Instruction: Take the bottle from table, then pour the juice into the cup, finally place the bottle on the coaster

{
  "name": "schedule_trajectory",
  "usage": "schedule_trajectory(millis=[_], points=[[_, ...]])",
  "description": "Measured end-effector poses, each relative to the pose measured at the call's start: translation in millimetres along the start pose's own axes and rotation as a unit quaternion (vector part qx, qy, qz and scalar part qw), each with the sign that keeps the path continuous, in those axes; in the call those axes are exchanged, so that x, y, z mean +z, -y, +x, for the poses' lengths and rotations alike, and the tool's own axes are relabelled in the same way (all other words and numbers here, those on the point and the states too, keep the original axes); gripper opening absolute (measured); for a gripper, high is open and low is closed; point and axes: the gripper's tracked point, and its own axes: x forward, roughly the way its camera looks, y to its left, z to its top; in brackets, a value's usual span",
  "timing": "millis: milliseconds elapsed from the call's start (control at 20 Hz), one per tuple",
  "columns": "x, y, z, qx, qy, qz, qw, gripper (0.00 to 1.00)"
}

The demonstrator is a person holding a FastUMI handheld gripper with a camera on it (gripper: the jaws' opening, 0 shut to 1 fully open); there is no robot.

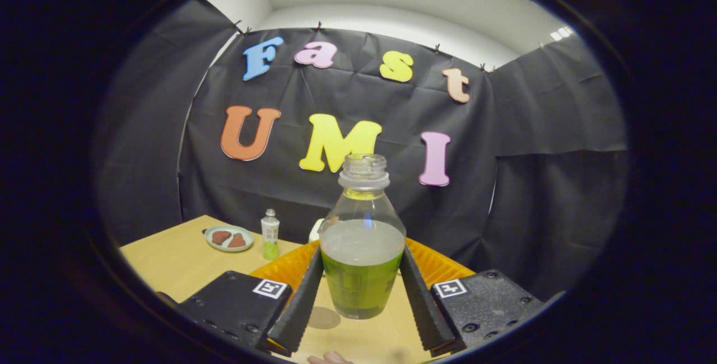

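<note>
An uncapped clear bottle [362, 252] with a green label and cloudy juice up to its shoulder stands upright between my fingers. My gripper [361, 257] is shut on the bottle, one finger pressing each side of its body. Its base hangs a little above the wooden table [168, 266], and a round shadow lies on the wood below and to the left. Behind the bottle an orange ribbed coaster [434, 266] shows on both sides of it. A white object [315, 231], possibly the cup, peeks out just left of the bottle's shoulder and is mostly hidden.
A small capped bottle [270, 234] stands farther back on the left. Beside it is a grey-green plate [228, 238] with two brown pieces. A person's fingertips [330, 358] show at the table's near edge, below the fingers. Black cloth walls close the booth.
</note>
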Motion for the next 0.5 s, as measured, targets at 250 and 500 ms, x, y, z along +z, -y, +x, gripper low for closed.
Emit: schedule_trajectory(millis=[250,500], points=[[-29.4,-13.2,23.2,0.004,0.002,0.023,1.0,0.81],[-85.9,-38.5,55.8,0.043,-0.042,0.031,0.998,0.81]])
